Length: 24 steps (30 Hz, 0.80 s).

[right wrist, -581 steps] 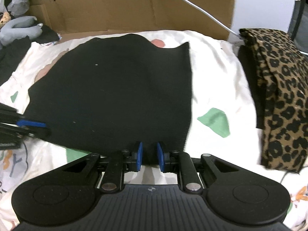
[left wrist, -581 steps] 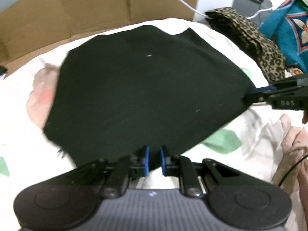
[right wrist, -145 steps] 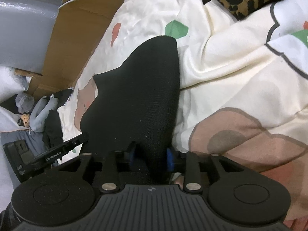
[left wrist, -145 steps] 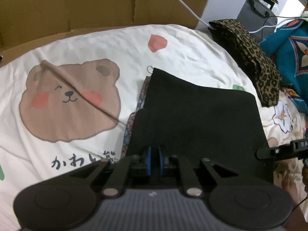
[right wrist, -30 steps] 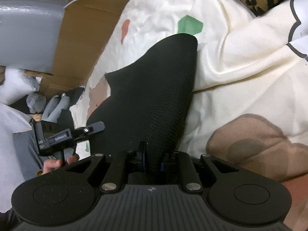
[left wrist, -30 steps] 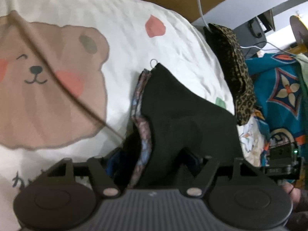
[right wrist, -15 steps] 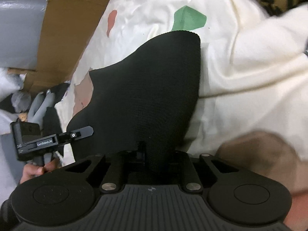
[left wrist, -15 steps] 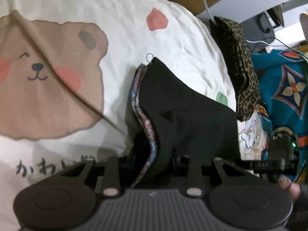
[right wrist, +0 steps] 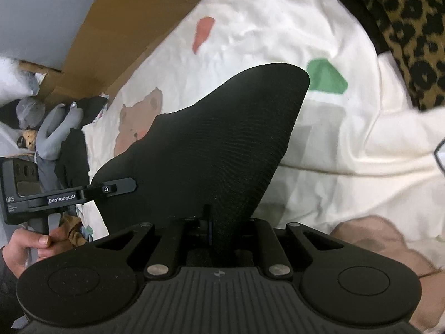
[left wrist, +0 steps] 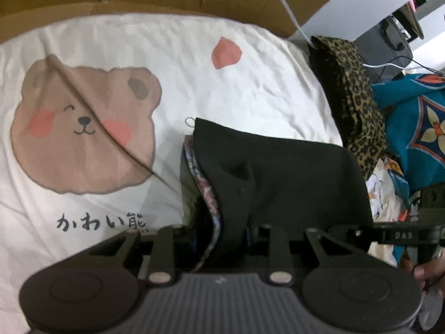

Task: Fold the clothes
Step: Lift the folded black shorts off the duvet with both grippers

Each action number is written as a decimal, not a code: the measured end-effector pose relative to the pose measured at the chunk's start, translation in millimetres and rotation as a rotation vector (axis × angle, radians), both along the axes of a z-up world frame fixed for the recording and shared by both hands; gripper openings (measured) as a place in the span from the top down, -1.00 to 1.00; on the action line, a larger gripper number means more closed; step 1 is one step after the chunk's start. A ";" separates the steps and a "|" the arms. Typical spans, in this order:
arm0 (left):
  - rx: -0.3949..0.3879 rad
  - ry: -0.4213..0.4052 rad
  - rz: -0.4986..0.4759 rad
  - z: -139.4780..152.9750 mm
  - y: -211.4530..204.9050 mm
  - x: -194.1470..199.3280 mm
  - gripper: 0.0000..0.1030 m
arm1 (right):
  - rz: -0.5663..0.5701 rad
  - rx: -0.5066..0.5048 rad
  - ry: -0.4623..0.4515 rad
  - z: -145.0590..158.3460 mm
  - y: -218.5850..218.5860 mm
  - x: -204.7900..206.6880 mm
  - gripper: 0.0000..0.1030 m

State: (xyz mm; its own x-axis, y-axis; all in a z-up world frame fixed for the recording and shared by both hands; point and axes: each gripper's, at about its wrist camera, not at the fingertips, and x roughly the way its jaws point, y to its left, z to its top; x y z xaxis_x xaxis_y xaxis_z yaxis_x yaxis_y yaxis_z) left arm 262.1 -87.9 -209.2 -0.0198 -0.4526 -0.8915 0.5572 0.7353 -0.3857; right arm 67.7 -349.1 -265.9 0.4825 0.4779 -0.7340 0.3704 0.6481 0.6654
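- Between the pads of the left gripper (left wrist: 222, 236) sat a thick bunch of the black garment (left wrist: 278, 172), with its flowery lining (left wrist: 207, 194) showing. The pads pressed on it.
- Close in front of the right gripper (right wrist: 214, 231), a thin edge of the same black garment was pinched tight.
- Both tools pointed down at the bed sheet (left wrist: 250, 78), side by side, each held by a person's hand (right wrist: 25, 247).
- Just past the tools, the cloth hung up off the sheet in a hump. I think the thick bunch could slip out of the left pads, because it was fat and soft. Then the fold would flop open.
- Far off to the right lay a leopard cloth (left wrist: 353, 91). A swing that way might bump it.
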 end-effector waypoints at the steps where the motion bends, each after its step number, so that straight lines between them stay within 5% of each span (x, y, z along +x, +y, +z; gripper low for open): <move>1: 0.003 -0.005 0.007 3.8 0.4 -2.4 0.41 | 0.008 -0.007 -0.013 5.8 0.0 0.1 0.84; 14: -0.013 -0.168 0.038 129.8 1.3 -18.1 0.42 | 0.023 -0.080 -0.200 120.3 -5.9 5.0 0.84; 24: -0.092 -0.368 0.130 273.1 7.5 -37.3 0.41 | 0.033 -0.198 -0.363 275.2 1.4 17.5 0.84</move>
State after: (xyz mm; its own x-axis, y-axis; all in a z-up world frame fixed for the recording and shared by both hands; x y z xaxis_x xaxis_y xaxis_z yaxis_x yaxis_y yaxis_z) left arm 224.8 -80.4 63.8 0.3562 -0.5085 -0.7839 0.5750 0.7806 -0.2451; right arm 85.2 -347.7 9.3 0.7141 0.3642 -0.5978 0.1114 0.7840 0.6107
